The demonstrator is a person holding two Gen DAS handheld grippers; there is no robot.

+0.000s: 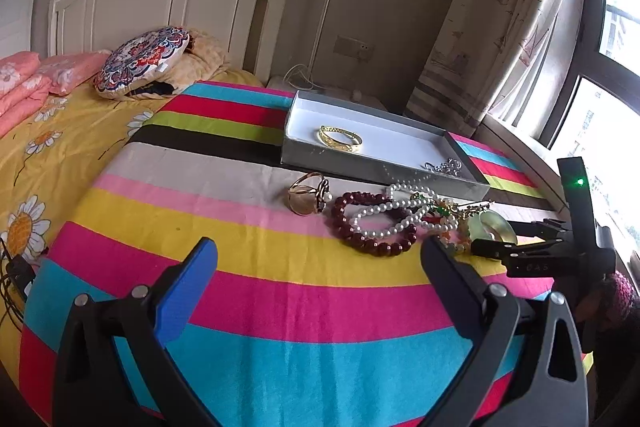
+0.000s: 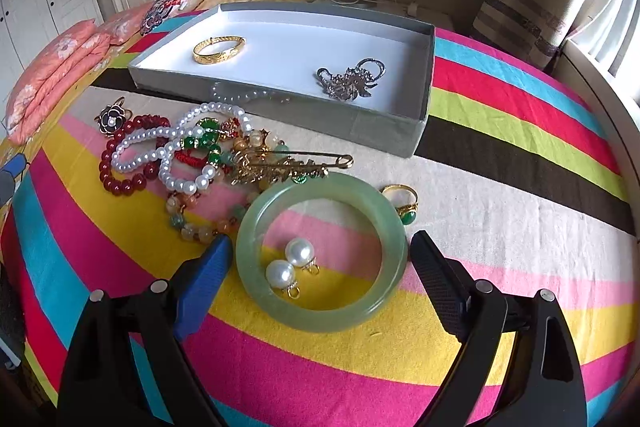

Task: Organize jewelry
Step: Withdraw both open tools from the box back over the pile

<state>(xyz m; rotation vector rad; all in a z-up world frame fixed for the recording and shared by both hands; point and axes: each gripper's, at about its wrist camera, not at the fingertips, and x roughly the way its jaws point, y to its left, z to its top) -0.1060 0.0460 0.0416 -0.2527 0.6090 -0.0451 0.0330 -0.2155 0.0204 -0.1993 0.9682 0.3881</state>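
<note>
Since your right gripper (image 2: 320, 247) stands with its jaws spread nearly as wide as they go and nothing held, the step in hand looks like taking the jade bangle (image 2: 321, 253) that lies flat on the striped cloth (image 2: 500, 227) directly between its fingers. Neither pad seems to press on it yet, though the blue one sits just beside the rim and the black one close on the other side.

Two pearl earrings (image 2: 291, 263) lie inside the ring, so bring the tips down outside the rim on both sides and keep them clear of the pearls. Close slowly and squarely across the widest part; the stone looks smooth and hard, and I judge it could squirt out of an off-centre pinch. Beyond your blue finger the mixed bead strand (image 2: 188, 223) touches or nearly touches the bangle, so lift straight up before travelling. A gold ring with a green stone (image 2: 404, 205) sits just beyond the black finger; avoid nudging it.

Ahead of the gripper, past the tangled pile, the grey box (image 2: 276, 99) already holds a gold bangle (image 2: 219, 49) and a silver brooch (image 2: 352, 79), with bare white floor between them.

Your left gripper (image 1: 320, 259) hangs open and empty over the cloth, short of the dark red bead bracelet (image 1: 372, 227).
</note>
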